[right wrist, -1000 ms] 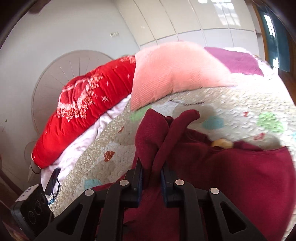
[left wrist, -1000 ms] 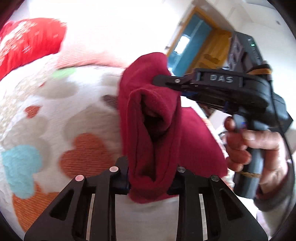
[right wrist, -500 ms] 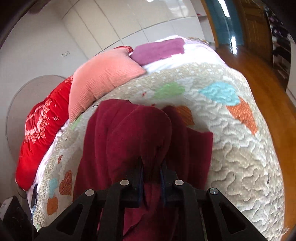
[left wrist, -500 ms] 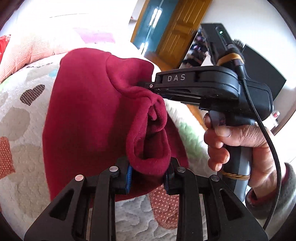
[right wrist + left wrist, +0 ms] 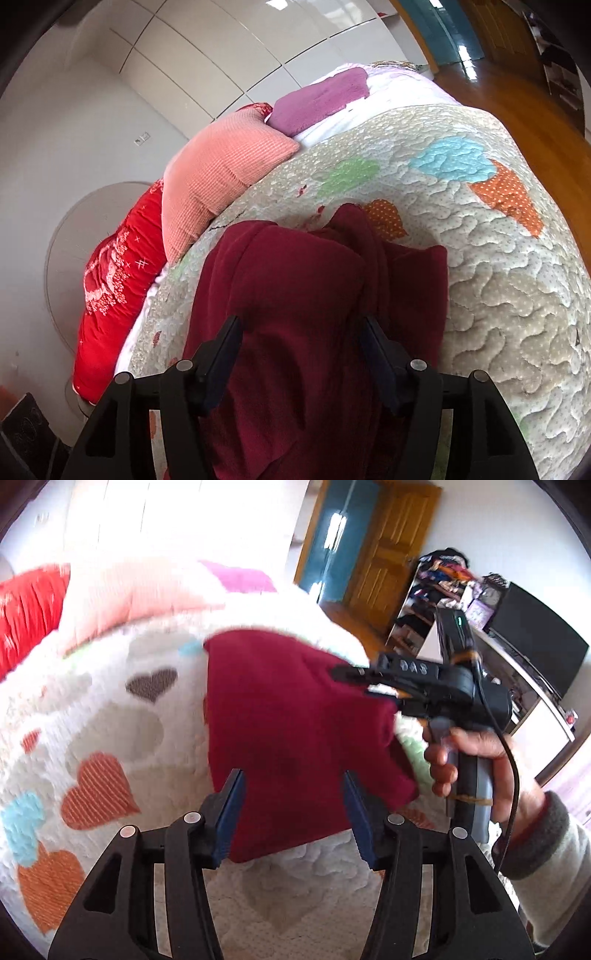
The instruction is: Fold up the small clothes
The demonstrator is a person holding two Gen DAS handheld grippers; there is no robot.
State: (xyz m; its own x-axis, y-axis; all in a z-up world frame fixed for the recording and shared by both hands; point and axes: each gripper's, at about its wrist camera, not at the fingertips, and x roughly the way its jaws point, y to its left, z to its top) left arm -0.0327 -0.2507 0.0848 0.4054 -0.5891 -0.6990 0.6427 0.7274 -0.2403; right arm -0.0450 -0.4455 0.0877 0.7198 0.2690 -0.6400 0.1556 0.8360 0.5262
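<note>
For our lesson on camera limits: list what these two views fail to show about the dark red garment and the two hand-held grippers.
- Left wrist view: motion blur smears the dark red garment, so its folds are unreadable.
- Right wrist view: the garment's near end is cut off by the bottom edge and the right hand-held gripper.
- Right wrist view: the left hand-held gripper is out of frame.

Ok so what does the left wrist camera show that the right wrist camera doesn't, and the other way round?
Only the left wrist view shows the right gripper from outside, the right hand on its handle, the black screen, the cluttered shelf and the left gripper, open. Only the right wrist view shows the round headboard, the white wall panels and the right gripper's open jaws from behind. Both show the dark red garment on the heart quilt, the pink pillow, the red pillow and the purple cloth.
</note>
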